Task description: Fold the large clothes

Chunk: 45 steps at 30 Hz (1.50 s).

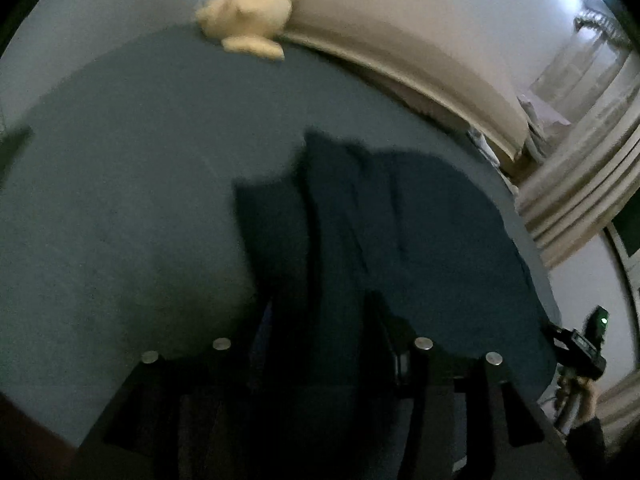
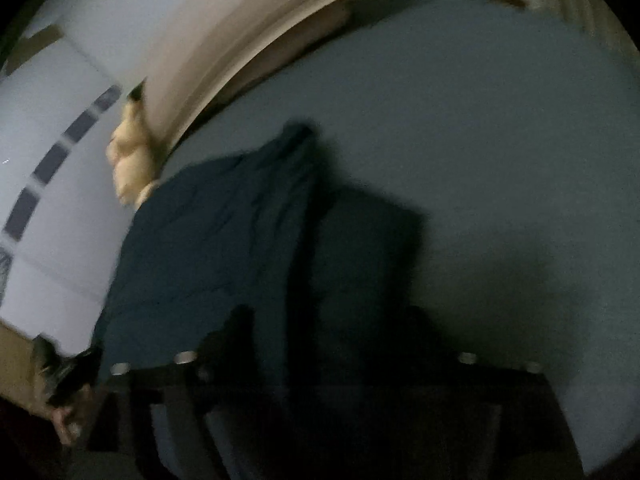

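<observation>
On the grey bed (image 1: 120, 200) a dark blue garment (image 1: 420, 232) lies spread for folding; both hand-held grippers, left (image 1: 320, 344) and right (image 2: 328, 360), hover above it, jaws apart, holding nothing.

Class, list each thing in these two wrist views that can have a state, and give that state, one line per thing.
Dark blue garment: lying on the bed, rumpled, partly folded over itself.
Bed sheet: spread flat.
Plush toy: lying at the head of the bed.
Curtain: hanging, gathered in pleats.
Left gripper: jaws apart, above the garment.
Right gripper: jaws wide apart, garment below; grip cannot be told.
</observation>
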Each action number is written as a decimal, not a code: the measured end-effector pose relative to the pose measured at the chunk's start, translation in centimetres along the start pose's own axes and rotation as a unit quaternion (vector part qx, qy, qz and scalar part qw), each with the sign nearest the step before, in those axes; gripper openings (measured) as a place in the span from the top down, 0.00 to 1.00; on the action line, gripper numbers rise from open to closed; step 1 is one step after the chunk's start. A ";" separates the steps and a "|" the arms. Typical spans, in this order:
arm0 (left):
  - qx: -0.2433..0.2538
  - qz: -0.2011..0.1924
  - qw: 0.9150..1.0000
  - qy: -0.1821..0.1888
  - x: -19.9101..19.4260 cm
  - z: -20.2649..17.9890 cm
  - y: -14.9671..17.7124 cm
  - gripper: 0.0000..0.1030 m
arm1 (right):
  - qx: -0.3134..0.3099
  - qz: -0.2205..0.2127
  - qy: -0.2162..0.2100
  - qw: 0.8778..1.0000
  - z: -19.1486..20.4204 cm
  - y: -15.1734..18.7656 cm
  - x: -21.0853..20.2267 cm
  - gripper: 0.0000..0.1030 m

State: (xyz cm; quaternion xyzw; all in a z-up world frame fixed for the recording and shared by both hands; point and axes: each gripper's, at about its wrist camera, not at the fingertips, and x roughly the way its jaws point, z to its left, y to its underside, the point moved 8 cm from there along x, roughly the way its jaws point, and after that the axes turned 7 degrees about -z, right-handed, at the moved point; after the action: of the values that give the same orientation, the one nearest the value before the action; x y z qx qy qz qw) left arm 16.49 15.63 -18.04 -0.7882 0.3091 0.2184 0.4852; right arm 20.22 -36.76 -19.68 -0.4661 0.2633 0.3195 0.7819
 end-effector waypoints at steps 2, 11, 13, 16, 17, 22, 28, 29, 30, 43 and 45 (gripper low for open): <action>0.013 -0.041 0.998 -0.044 -2.4 0.4 -2.9 0.51 | -0.004 -0.031 0.045 0.999 -1.0 -1.8 -2.2 0.18; 0.203 -0.099 0.968 -0.114 1.5 -12.1 -6.9 0.41 | -0.092 -0.106 0.043 0.989 9.9 -6.4 -2.2 0.10; 0.208 -0.093 0.965 -0.126 4.1 -14.2 -6.3 0.41 | -0.127 -0.119 0.063 0.983 12.9 -6.3 0.5 0.10; 0.186 -0.085 0.971 -0.124 8.3 -16.8 -6.5 0.41 | -0.127 -0.117 0.069 0.982 15.4 -5.5 3.9 0.10; 0.186 -0.079 0.971 -0.131 9.5 -17.0 -6.5 0.41 | -0.131 -0.111 0.066 0.983 16.6 -5.4 5.6 0.10; 0.199 -0.017 0.965 -0.169 14.6 -15.9 -5.0 0.40 | -0.167 -0.086 0.098 0.977 18.1 -4.3 9.5 0.10; 0.181 0.005 0.966 -0.182 16.4 -14.2 -3.7 0.28 | -0.183 -0.020 0.138 0.973 16.4 -2.0 13.2 0.03; 0.180 0.007 0.966 -0.183 16.7 -14.1 -3.5 0.26 | -0.184 -0.014 0.141 0.973 16.2 -1.8 13.6 0.02; 0.181 0.005 0.966 -0.186 16.9 -14.0 -3.4 0.25 | -0.183 -0.012 0.142 0.973 16.0 -1.7 13.6 0.02; 0.176 -0.072 0.967 -0.167 6.3 -14.7 -4.6 0.23 | -0.154 -0.094 0.085 0.980 17.8 -3.5 2.8 0.03; 0.177 -0.083 0.968 -0.157 4.0 -14.9 -3.8 0.23 | -0.159 -0.110 0.073 0.978 18.3 -2.1 0.0 0.03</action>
State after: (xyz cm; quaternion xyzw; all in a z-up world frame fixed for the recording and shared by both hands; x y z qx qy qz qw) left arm 22.67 2.43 -11.78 -0.6687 0.1963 0.2405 0.6756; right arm 23.86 -21.08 -10.73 -0.6326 0.2122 0.2347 0.7069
